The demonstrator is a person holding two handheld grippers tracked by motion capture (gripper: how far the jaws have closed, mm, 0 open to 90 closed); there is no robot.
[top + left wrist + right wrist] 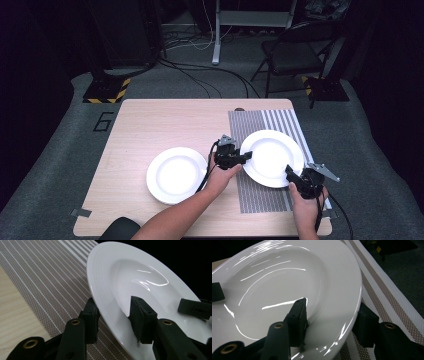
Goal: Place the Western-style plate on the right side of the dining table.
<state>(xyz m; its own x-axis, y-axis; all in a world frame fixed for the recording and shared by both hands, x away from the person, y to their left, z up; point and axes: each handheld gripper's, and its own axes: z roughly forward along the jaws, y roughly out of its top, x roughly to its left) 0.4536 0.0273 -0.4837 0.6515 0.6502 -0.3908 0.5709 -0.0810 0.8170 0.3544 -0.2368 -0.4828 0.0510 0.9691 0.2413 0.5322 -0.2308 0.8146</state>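
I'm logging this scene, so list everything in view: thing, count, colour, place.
Plate on the mat: one, white, right half of the table, its rim between the jaws of both tongs.
Plate on the wood: one, white, left of centre, apart from both tongs.
Placemat: one, grey-brown with white stripes, right side of the table under the held plate.
Table: one, light wood, centre.
Folding chair: one, black, on the floor beyond the table.
Hazard-striped base: one, black and yellow, floor at far left.
Left tongs: one, black, at the held plate's left rim.
Right tongs: one, black, at its near right rim.
Forearms: two, entering from the bottom.
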